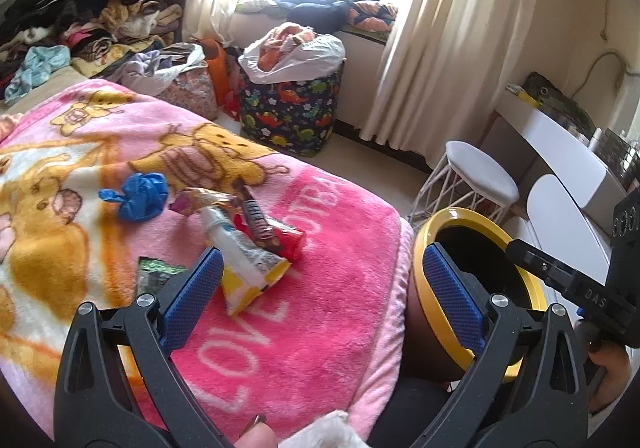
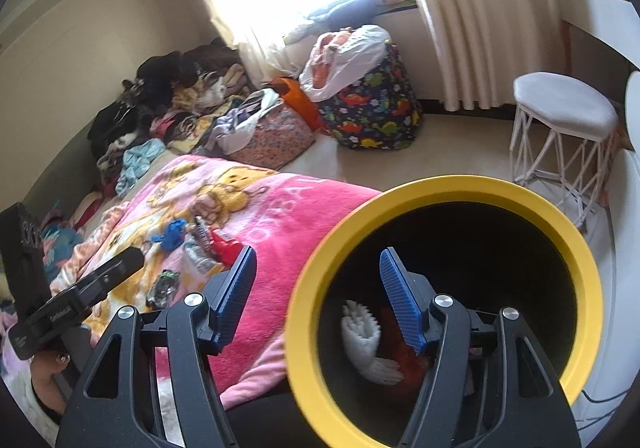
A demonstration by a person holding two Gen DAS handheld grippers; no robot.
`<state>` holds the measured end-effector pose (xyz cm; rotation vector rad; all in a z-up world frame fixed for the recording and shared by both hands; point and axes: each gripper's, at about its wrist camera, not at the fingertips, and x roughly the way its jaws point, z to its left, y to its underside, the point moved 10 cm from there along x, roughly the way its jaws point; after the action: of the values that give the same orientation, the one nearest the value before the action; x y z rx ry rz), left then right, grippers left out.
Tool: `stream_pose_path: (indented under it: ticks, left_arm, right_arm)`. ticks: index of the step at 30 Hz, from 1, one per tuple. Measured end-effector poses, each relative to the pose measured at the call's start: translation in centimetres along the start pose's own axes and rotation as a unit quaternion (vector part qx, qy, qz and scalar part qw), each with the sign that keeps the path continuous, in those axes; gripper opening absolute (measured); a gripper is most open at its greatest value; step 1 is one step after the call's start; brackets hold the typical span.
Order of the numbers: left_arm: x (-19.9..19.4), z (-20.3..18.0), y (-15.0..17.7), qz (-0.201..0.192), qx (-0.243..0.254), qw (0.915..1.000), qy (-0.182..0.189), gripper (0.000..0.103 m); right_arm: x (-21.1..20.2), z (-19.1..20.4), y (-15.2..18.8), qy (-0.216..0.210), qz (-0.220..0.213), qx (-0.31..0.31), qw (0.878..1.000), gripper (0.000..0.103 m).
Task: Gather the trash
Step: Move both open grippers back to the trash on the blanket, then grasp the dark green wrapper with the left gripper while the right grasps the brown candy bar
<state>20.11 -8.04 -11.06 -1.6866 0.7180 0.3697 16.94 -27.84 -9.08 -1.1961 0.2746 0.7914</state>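
Several pieces of trash lie on the pink cartoon blanket (image 1: 320, 328): a crumpled blue glove (image 1: 138, 195), a brown candy wrapper (image 1: 256, 221), a red wrapper (image 1: 292, 244), a white-and-yellow packet (image 1: 252, 276) and a green-black wrapper (image 1: 154, 272). My left gripper (image 1: 320, 288) hovers open and empty just short of them, its left pad beside the yellow packet. A yellow-rimmed black bin (image 2: 440, 183) hangs tilted past the bed's edge. My right gripper (image 2: 318, 268) holds it across the rim, one finger outside, one inside. White and red trash (image 2: 364, 336) lies in the bin.
A dinosaur-print basket (image 1: 292, 107) with a stuffed white bag stands on the floor by the curtain (image 1: 440, 47). A white stool (image 1: 480, 175) and white furniture stand right of the bin. A clothes pile (image 1: 80, 7) covers the bed's far end.
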Motion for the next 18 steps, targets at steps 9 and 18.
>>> stream_pose_path:
  ticks: [9, 18]
  left_arm:
    - [-0.5, 4.2, 0.1, -0.001, -0.027, 0.9991, -0.031, 0.092]
    - [-0.9, 8.9, 1.2, 0.008, -0.056, 0.9962, -0.066, 0.092]
  right_arm:
    - [2.2, 4.1, -0.6, -0.036, 0.018, -0.032, 0.999, 0.061]
    - [6.0, 8.5, -1.0, -0.069, 0.050, -0.075, 0.994, 0.056]
